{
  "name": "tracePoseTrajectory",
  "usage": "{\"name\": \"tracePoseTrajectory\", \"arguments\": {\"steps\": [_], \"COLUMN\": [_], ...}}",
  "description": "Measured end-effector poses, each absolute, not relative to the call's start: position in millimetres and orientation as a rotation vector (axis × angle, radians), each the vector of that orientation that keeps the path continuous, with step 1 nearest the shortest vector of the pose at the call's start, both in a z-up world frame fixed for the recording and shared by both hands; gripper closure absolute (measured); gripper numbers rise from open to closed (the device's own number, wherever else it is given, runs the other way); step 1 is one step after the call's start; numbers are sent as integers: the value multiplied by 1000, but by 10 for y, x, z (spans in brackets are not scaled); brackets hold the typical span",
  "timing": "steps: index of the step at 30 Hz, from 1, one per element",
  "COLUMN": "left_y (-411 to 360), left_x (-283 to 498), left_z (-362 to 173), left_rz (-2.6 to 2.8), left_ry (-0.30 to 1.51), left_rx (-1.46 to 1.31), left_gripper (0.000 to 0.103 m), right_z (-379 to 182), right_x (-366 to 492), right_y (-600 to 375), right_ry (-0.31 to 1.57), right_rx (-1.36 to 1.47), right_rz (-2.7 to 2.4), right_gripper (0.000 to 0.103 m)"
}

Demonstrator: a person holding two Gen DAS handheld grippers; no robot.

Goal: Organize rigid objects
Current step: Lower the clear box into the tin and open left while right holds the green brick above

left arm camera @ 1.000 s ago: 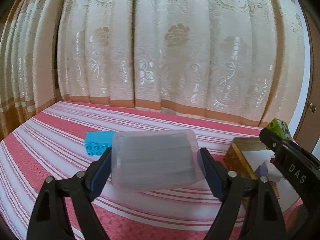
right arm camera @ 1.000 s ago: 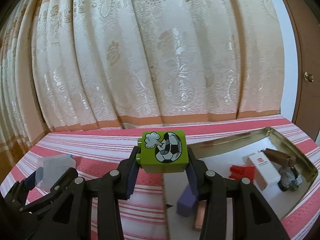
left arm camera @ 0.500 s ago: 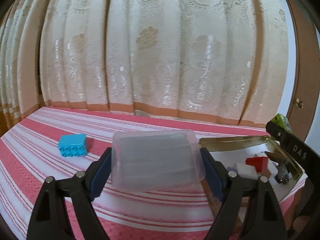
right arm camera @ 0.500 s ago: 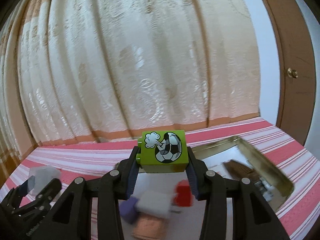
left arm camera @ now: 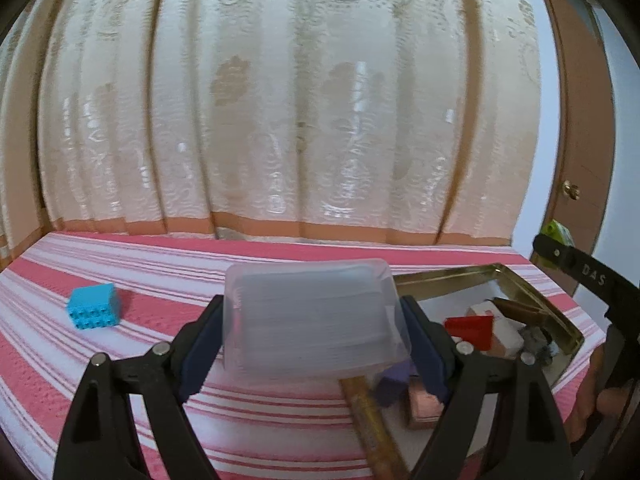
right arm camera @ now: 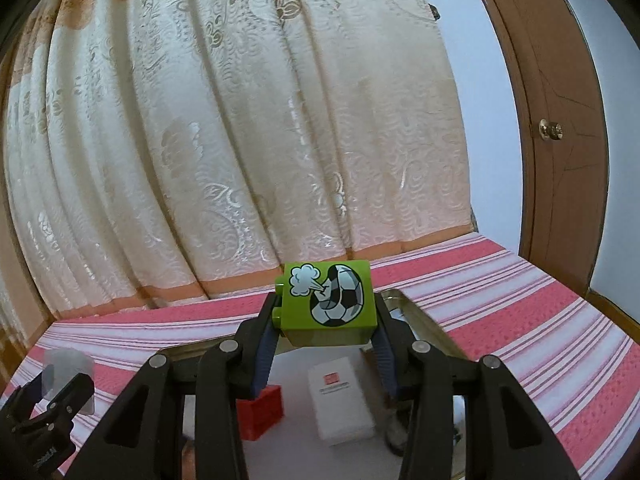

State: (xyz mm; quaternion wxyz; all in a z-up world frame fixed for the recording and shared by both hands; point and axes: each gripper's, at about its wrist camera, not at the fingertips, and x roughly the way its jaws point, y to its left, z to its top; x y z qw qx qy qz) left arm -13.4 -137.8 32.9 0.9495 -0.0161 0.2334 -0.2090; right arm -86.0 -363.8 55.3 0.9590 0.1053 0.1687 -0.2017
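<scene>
Green football-print brick (right arm camera: 327, 303) sits clamped in the right tool (right arm camera: 326, 334); left tool (left arm camera: 312, 340) clamps a clear box (left arm camera: 314, 320).

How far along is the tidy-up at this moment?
Done: a red block, white box and other pieces lie in the gold tray. In hand: the right tool holds the green football block; the left tool holds the clear box. Left: the blue block on the striped cloth.
</scene>
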Motion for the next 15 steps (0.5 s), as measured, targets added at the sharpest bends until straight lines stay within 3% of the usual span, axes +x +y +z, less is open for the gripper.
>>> {"name": "tracePoseTrajectory", "arguments": {"steps": [15], "left_y": [-1723], "left_x": [-311], "left_z": [416], "left_rz": [-597], "left_ry": [428], "left_rx": [-48], "left_gripper": [19], "right_z": [623], "right_x": [-986], "right_y": [-4037], "right_ry": [319], "right_rx": [214], "right_rz": [-384], "right_gripper": [57]}}
